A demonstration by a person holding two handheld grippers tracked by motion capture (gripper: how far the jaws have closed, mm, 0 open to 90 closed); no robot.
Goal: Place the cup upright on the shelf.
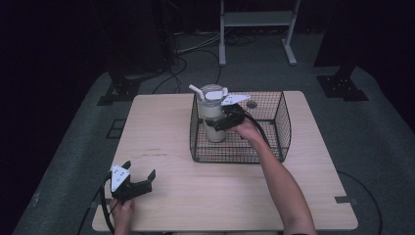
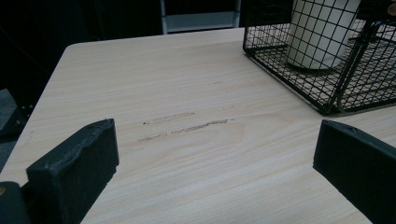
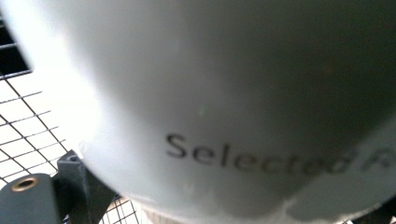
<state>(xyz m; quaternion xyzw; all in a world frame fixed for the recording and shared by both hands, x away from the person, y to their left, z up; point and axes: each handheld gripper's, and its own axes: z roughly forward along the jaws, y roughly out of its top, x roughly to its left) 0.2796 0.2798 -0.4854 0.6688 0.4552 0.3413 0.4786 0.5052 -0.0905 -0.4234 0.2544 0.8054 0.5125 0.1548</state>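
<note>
The right forearm reaches forward and up-left across the table [image 1: 205, 196] into the black wire basket [image 1: 281, 122], the hand wrapped around the right hand-held gripper [image 1: 221, 121], whose jaws pinch the side of a pale cup [image 1: 214, 117] with a clear lid and a white straw [image 1: 196, 89]. The cup stands upright in the basket's left part, by the wire wall. In the right gripper view the cup [image 3: 224, 93] bears the printed word "Selected". The left hand-held gripper [image 1: 141, 174] rests low at the table's near-left corner, held from below, its jaws spread wide over bare wood with scuff marks [image 2: 187, 127].
</note>
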